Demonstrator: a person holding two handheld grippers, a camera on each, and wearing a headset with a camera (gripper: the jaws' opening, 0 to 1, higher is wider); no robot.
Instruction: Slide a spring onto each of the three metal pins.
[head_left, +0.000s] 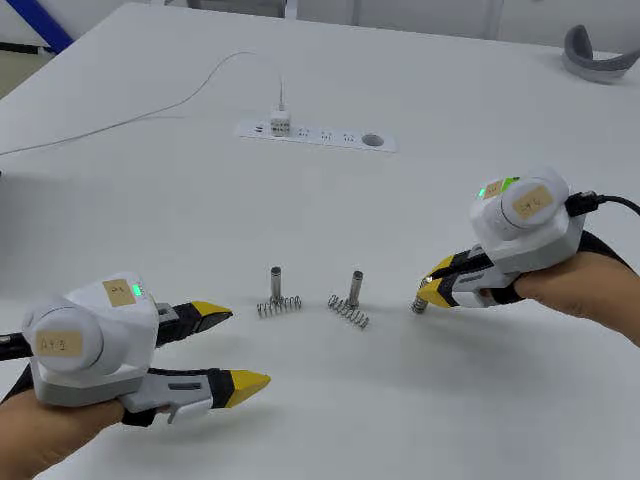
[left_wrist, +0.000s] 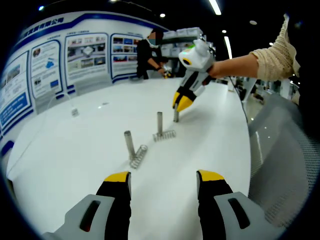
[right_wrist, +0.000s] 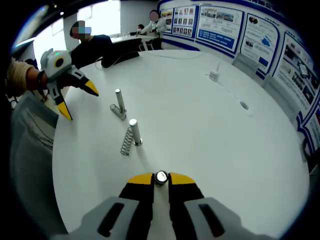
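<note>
— Steel pins, three of them. Which one are you on?
— I'm on the third pin (right_wrist: 161, 176), far right on the white table (head_left: 400, 420). My right gripper (head_left: 432, 291) has its yellow tips drawn together on the head of it, and in the right gripper view the round top sits pinched between them. My left gripper (head_left: 235, 348) hangs low at the near left, jaws wide apart, holding nothing.
— And the other two?
— The left pin (head_left: 275, 282) and the middle pin (head_left: 355, 287) stand upright and bare. The left spring (head_left: 279, 306) and the middle spring (head_left: 349, 311) each lie on the table at the foot of their pin. So I judge two are yet to be done.
— What could go wrong from here?
— The pins look free-standing to me. If I lift the right gripper off at a slant, I could tip the third pin over. The loose springs are light and lie on a smooth top, so an off-centre pinch could squirt one away or set it rolling. If I bring the left gripper in too low, it could clip the left pin before I reach its spring.
— Anything you can't make out?
— Coils of a third spring (head_left: 419, 306) show under the right tips in the head view, but the tips cover the rest. I can't tell whether it is fully down the pin, or whether I'm pinching metal or wire. The pin bases are too small to tell whether anything anchors them
</note>
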